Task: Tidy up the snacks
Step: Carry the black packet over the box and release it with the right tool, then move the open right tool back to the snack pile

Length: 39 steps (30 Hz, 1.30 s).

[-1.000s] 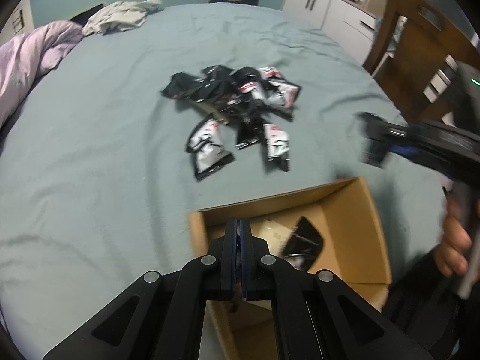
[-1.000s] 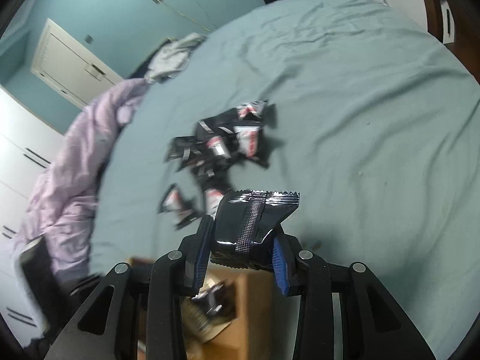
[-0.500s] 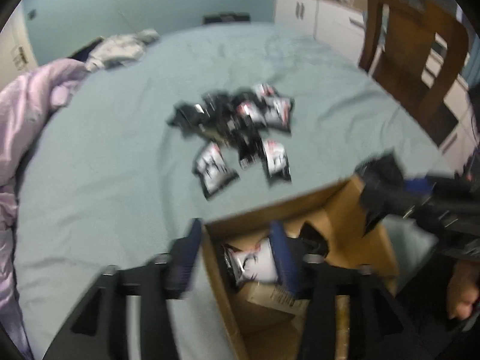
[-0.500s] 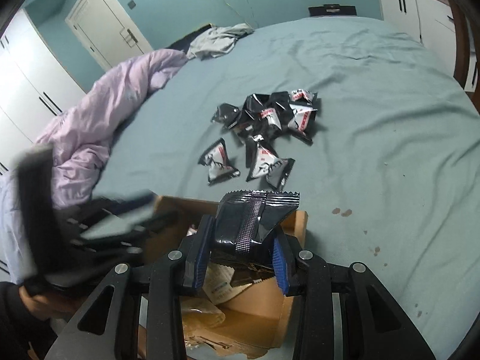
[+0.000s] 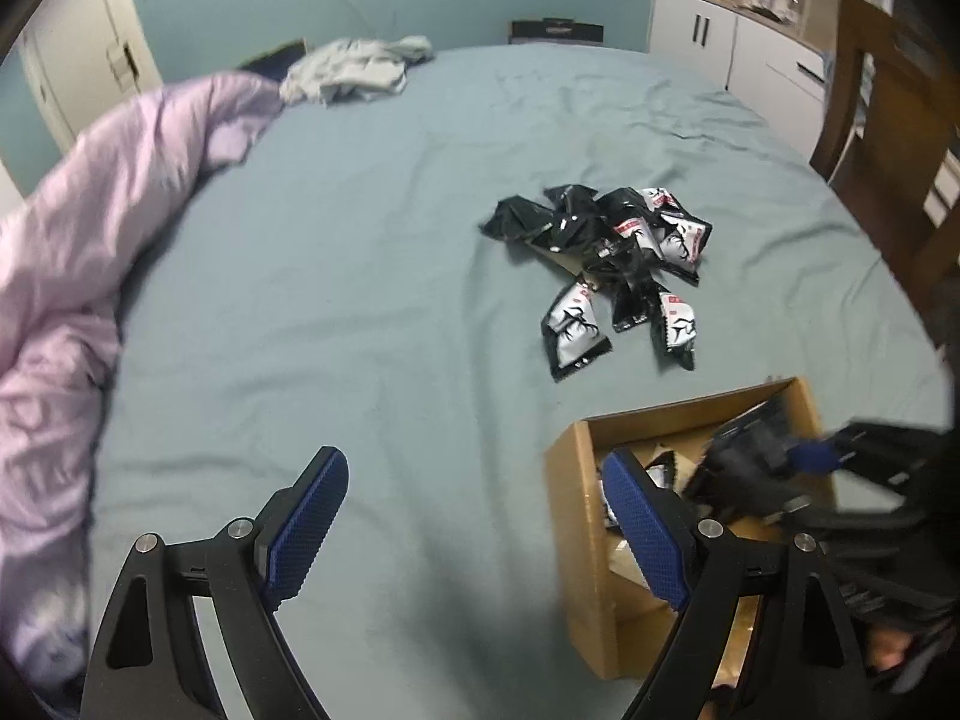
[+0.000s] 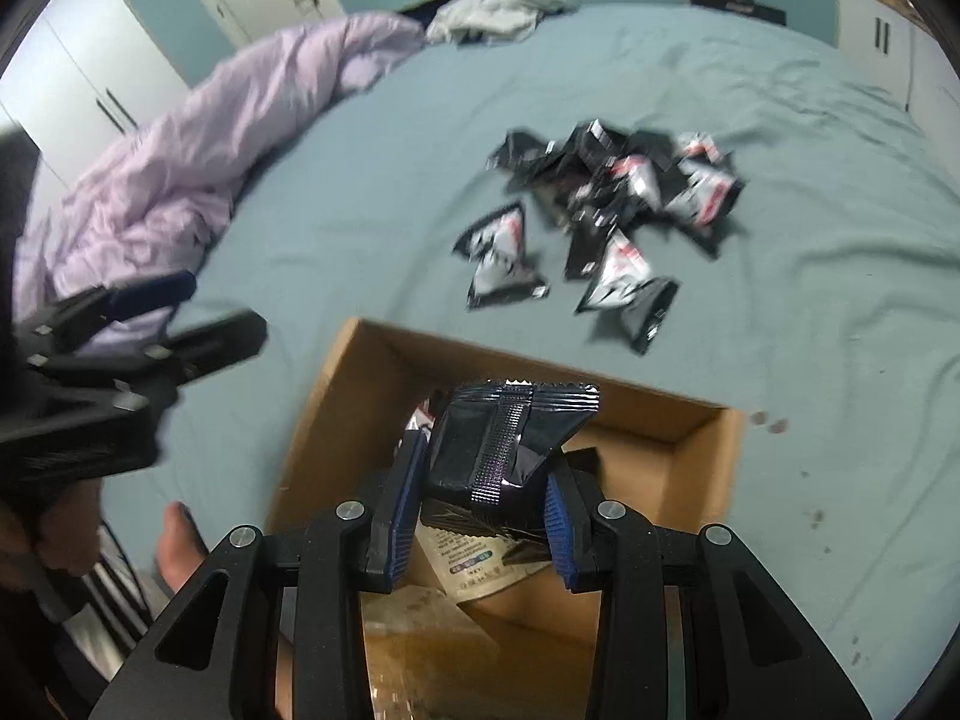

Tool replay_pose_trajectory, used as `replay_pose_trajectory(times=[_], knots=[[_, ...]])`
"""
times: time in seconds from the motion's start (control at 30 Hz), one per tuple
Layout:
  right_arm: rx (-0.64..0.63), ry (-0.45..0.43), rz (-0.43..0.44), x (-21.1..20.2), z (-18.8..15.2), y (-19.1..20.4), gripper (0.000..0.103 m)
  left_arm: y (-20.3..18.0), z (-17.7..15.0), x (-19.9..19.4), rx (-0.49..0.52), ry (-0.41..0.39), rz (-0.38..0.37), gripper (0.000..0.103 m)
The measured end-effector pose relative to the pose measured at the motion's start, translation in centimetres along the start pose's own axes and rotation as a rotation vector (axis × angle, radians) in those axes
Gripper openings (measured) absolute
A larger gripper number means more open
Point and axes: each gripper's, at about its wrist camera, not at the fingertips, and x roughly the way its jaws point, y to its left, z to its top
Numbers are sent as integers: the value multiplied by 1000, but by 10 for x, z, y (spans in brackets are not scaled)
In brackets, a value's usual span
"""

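A pile of black and white snack packets lies on the teal bed sheet; it also shows in the right wrist view. A cardboard box sits at the bed's near edge and holds a few packets and paper. My right gripper is shut on a black snack packet and holds it over the open box. My left gripper is open and empty, left of the box above the sheet. It appears at the left in the right wrist view.
A lilac duvet is bunched along the left of the bed. Grey clothes lie at the far edge. A wooden chair and white cabinets stand to the right. A bare foot shows beside the box.
My left gripper has opened, dropped its packet in the box and swung left of it. My right gripper has carried its black packet from above the sheet to over the box.
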Motion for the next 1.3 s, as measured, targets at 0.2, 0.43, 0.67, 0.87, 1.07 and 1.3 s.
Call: replay_pose_trajectory(times=[0.2, 0.43, 0.67, 0.87, 1.07, 1.3], knots=[[33, 91, -7, 39, 7, 10, 36, 0, -1, 7, -11, 0, 1, 88], [138, 75, 76, 29, 6, -2, 47, -8, -1, 6, 13, -9, 0, 88], [126, -119, 58, -42, -3, -16, 66, -16, -2, 0, 50, -35, 1, 88], [102, -166, -14, -83, -17, -29, 71, -28, -4, -2, 78, -23, -22, 88], [63, -224, -147, -105, -22, -38, 79, -39, -4, -5, 111, -30, -13, 88], [173, -214, -171, -96, -26, -52, 79, -50, -6, -9, 149, -50, 20, 88]])
